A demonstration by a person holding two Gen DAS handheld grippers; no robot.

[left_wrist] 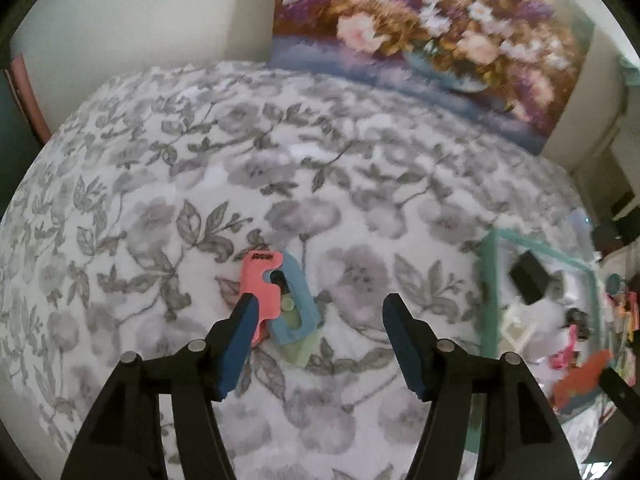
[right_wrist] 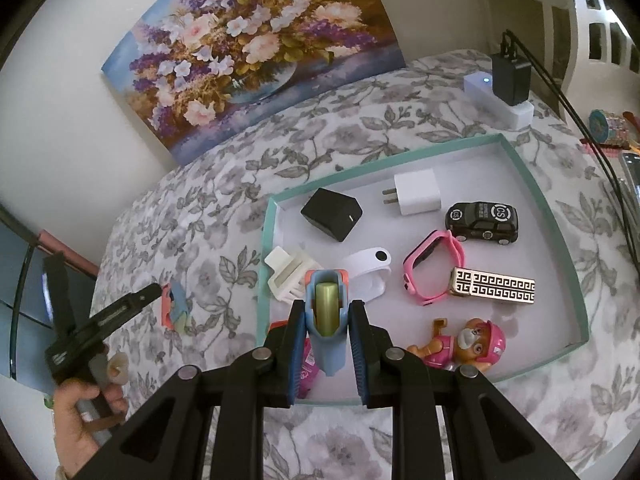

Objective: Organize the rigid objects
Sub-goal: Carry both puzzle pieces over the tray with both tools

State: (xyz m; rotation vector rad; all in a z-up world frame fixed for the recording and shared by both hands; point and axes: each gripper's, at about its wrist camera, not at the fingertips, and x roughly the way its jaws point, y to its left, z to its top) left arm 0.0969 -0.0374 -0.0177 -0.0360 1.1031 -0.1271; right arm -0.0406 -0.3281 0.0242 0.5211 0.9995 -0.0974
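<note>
My left gripper (left_wrist: 318, 314) stands open over the flowered tablecloth. A small pink, blue and green plastic piece (left_wrist: 280, 300) lies flat between its fingers, close against the left fingertip (left_wrist: 246, 312). My right gripper (right_wrist: 328, 308) is shut on a blue holder with a green roller (right_wrist: 326, 312), held over the near left corner of the teal-rimmed tray (right_wrist: 560, 232). In the tray lie a black charger (right_wrist: 332, 214), a white charger (right_wrist: 416, 193), a black toy car (right_wrist: 482, 218), a pink watch (right_wrist: 434, 266), a gold patterned bar (right_wrist: 494, 286) and a pup figure (right_wrist: 460, 346).
A flower painting (right_wrist: 256, 44) leans on the wall behind the table. A white power strip with a black adapter (right_wrist: 510, 80) and cables sit at the back right. A hand (right_wrist: 80, 404) holds the left gripper at the table's left edge. Colourful clutter (left_wrist: 580, 376) lies beside the tray.
</note>
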